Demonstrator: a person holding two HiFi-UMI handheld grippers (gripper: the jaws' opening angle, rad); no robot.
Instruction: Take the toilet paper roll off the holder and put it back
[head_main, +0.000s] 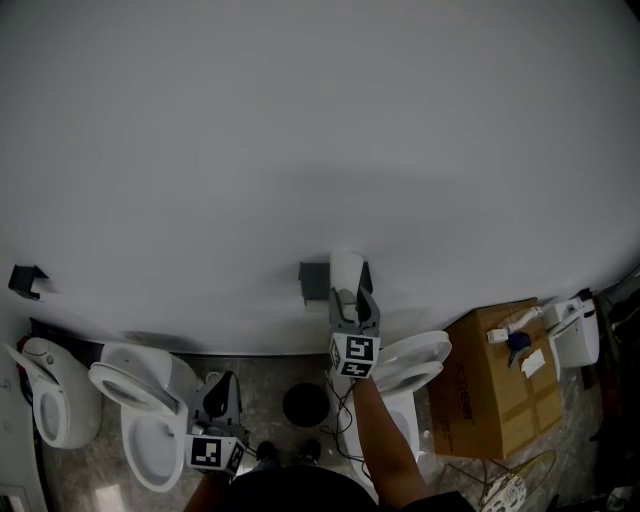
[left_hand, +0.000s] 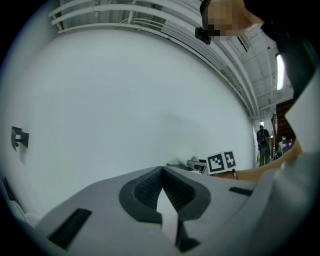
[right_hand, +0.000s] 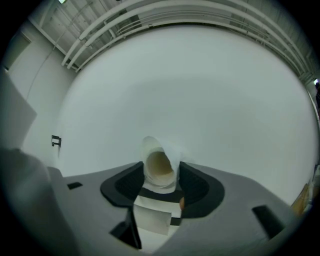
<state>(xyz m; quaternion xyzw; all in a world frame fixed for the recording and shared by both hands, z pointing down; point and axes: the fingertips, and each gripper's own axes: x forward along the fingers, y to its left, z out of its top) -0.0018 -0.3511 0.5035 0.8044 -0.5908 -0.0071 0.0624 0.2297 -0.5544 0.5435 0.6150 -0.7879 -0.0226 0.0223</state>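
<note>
Right gripper (head_main: 353, 305) is clamped on the white toilet paper roll (head_main: 347, 268). The cardboard core looks back along my jaws, long axis running to 12 o'clock at the wall. The dark wall-mounted holder (head_main: 311, 281) is at 11 o'clock, just beside the roll; contact unclear. My right forearm is stretched forward. Left gripper (head_main: 219, 405) sits at 7 o'clock, jaws together, empty.

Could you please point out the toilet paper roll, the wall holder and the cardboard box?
toilet paper roll (right_hand: 159, 167): right gripper view, inside its hollow core.
holder (head_main: 312, 280): head view, dark bracket's left part.
cardboard box (head_main: 490, 392): head view, bare brown face.
</note>
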